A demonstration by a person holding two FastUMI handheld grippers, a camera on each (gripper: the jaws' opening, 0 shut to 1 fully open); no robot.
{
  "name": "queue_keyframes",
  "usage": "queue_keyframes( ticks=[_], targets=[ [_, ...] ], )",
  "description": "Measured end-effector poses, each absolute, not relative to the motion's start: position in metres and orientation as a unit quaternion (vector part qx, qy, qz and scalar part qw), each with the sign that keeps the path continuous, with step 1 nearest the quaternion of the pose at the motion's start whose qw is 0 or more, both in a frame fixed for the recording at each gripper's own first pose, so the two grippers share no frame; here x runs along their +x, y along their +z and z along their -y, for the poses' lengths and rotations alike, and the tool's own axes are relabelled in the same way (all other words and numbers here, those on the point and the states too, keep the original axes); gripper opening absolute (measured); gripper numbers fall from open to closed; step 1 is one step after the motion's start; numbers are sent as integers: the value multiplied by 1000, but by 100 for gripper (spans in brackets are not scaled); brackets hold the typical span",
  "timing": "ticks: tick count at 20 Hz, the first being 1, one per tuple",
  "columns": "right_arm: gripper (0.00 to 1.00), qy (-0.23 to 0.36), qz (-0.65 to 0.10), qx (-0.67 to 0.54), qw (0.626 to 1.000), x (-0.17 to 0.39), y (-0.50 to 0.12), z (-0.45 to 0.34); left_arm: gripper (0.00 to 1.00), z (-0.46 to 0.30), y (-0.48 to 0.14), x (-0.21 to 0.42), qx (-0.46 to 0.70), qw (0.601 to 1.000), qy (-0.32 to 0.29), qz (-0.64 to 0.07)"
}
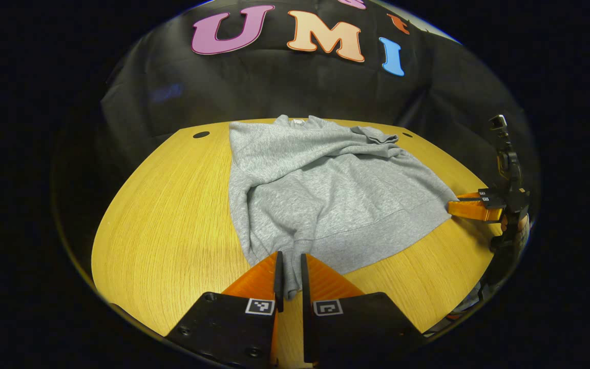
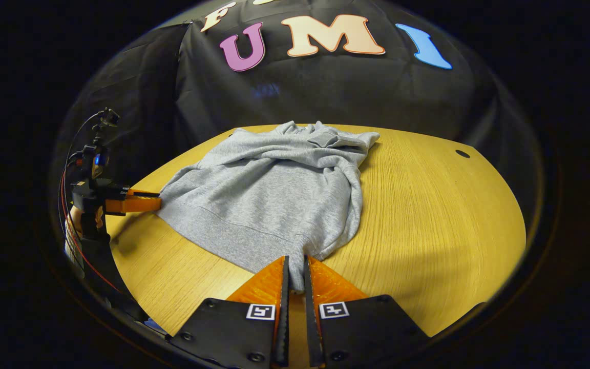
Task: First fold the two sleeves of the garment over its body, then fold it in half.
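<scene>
Presently on a round wooden table (image 1: 172,225): one grey sweatshirt (image 1: 325,189), laid flat with its collar toward the booth wall and its ribbed hem toward the near edge; both sleeves lie folded over the body, one bunched in creases near the collar, the other running down one side toward the hem.

Left gripper (image 1: 290,269): seen in the left gripper view at the near hem corner of the garment; fingers drawn close together with a strip of grey fabric pinched between them; both fingers press on the cloth. The same gripper appears in the right gripper view (image 2: 141,203) at the far left, its fingers level with the tabletop and meeting the hem corner; a hand holds its handle, partly hidden.

Right gripper (image 2: 295,274): seen in the right gripper view at the opposite hem corner, where the folded sleeve end meets the hem; fingers nearly together, clamped on a fold of grey fabric. In the left gripper view it shows (image 1: 466,207) at the far right, its fingers touching the hem corner.

Garment position: between the two grippers, held at both near corners, the rest lying on the table; two small dark holes in the tabletop near the far edge, apart from the cloth.
</scene>
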State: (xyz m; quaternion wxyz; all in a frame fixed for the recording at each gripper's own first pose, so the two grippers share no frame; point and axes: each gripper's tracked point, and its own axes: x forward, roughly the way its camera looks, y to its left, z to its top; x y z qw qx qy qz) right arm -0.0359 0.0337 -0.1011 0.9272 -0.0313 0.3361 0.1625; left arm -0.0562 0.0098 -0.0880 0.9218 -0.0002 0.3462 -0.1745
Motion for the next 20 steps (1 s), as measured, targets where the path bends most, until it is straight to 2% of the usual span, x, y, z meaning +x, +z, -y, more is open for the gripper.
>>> queue_keyframes(
  ticks=[1, 4, 6, 12, 20],
  targets=[
    [12, 156, -331, -33, 930, -36, -100, -34, 12, -9, -88, -56, -2, 923, -176, -343],
    [6, 154, -326, -51, 931, -38, -99, -34, 3, -6, -86, -57, -17, 925, -177, -337],
    [6, 157, -323, -56, 931, -38, -95, -34, 0, -4, -85, -57, -24, 926, -177, -334],
    [6, 161, -289, -38, 943, -34, -60, -37, 0, -4, -65, -51, -18, 936, -181, -300],
    [5, 168, -231, -40, 957, 13, -3, -47, 0, 2, 9, 4, -47, 954, -198, -219]
  ],
)
